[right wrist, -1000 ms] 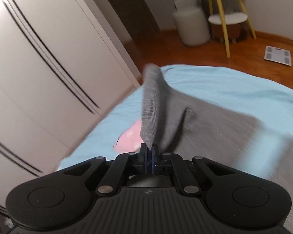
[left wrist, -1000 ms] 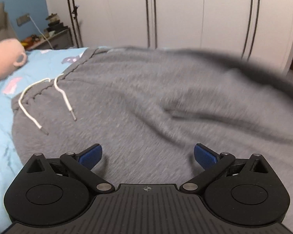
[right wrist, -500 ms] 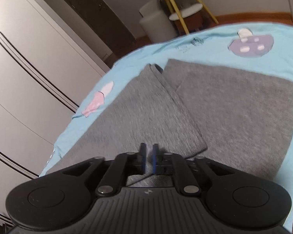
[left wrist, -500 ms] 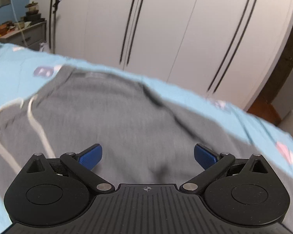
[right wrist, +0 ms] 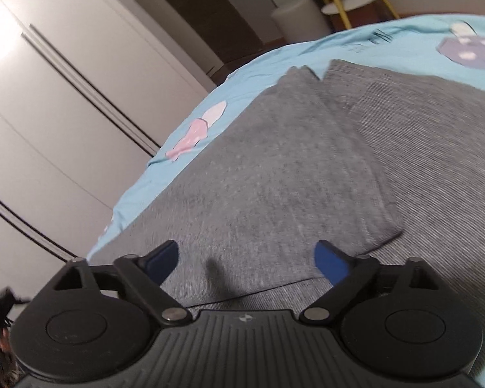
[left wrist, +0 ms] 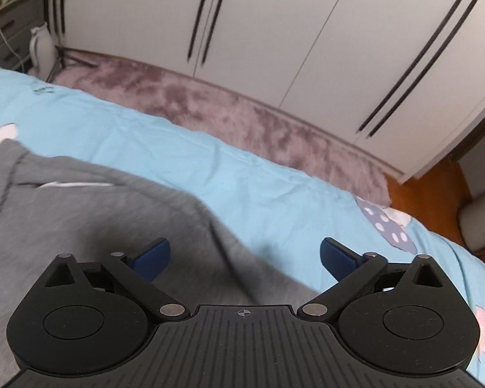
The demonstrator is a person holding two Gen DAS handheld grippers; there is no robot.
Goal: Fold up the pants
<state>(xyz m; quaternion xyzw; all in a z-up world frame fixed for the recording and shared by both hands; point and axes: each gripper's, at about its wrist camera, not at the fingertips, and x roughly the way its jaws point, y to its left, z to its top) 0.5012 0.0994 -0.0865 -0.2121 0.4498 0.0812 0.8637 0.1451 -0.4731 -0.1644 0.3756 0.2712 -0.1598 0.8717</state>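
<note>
Grey sweatpants [left wrist: 90,213] lie on a light blue bed sheet [left wrist: 229,168]. In the left wrist view their waistband with a white drawstring [left wrist: 74,185] is at the left, and the fabric edge runs under my left gripper [left wrist: 245,255], which is open and empty just above it. In the right wrist view the pants [right wrist: 291,161] lie flat with one leg folded over the other. My right gripper [right wrist: 245,258] is open and empty above the folded fabric.
White wardrobe doors [left wrist: 274,32] stand beyond the bed, with a purple rug [left wrist: 210,103] at their foot. A dresser [left wrist: 6,29] is at the far left. A white stool and a yellow-legged chair [right wrist: 339,6] stand past the bed's end.
My right gripper has let go of the pant leg and opened; the leg now lies flat over the other. My left gripper has swung right, toward the bed's edge.
</note>
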